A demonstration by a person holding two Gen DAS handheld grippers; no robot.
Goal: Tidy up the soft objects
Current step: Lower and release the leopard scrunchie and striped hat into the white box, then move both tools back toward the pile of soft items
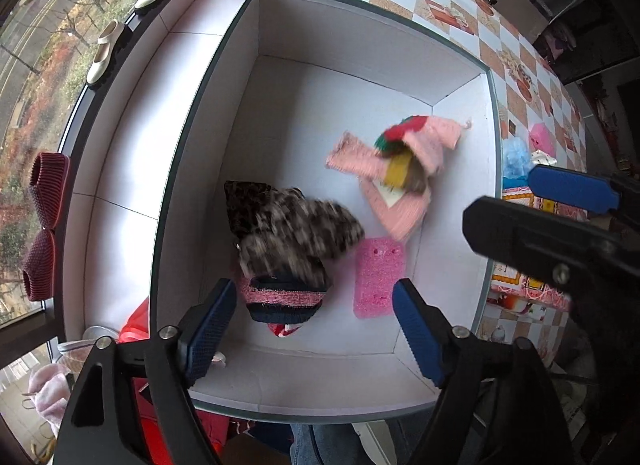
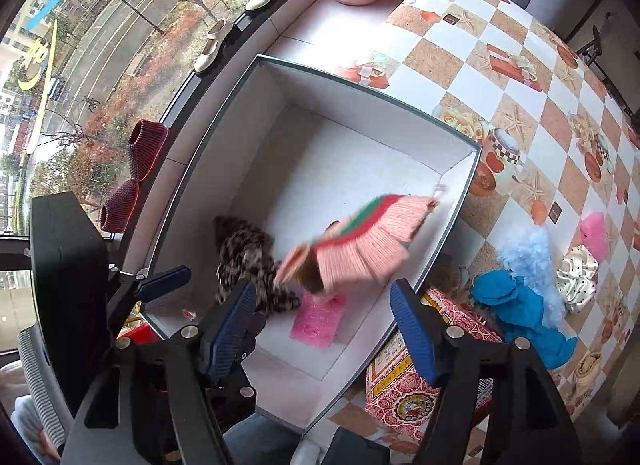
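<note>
Left wrist view: the left gripper (image 1: 314, 331) hangs over the near end of the white box (image 1: 240, 73), its blue fingers (image 1: 208, 335) spread wide with nothing between them. The right gripper (image 1: 576, 189) shows at the right edge, over the box's right rim; from here I cannot tell how its jaws stand. In the box lie a blurred leopard cloth (image 1: 288, 225), a dark and pink striped knit (image 1: 286, 299) just under it, a pink sponge (image 1: 378, 277) flat on the floor beside them, and a pink knit (image 1: 392, 169) with red and green trim near the right wall. Its motion blur hides whether it touches the floor.

Right wrist view: the right gripper (image 2: 324, 333) is released too, fingers (image 2: 414, 335) apart and bare, above the box's (image 2: 360, 85) near right corner. The pink knit (image 2: 360, 245) smears over the sponge (image 2: 318, 321); the leopard cloth (image 2: 248, 265) sits to its left. The left gripper (image 2: 168, 279) shows at the box's left rim. Outside the box, on the checked tablecloth (image 2: 460, 45), lie a blue garment (image 2: 520, 309), a pale blue fluff (image 2: 532, 253), a dotted scrunchie (image 2: 578, 271) and a patterned red box (image 2: 400, 385).
</note>
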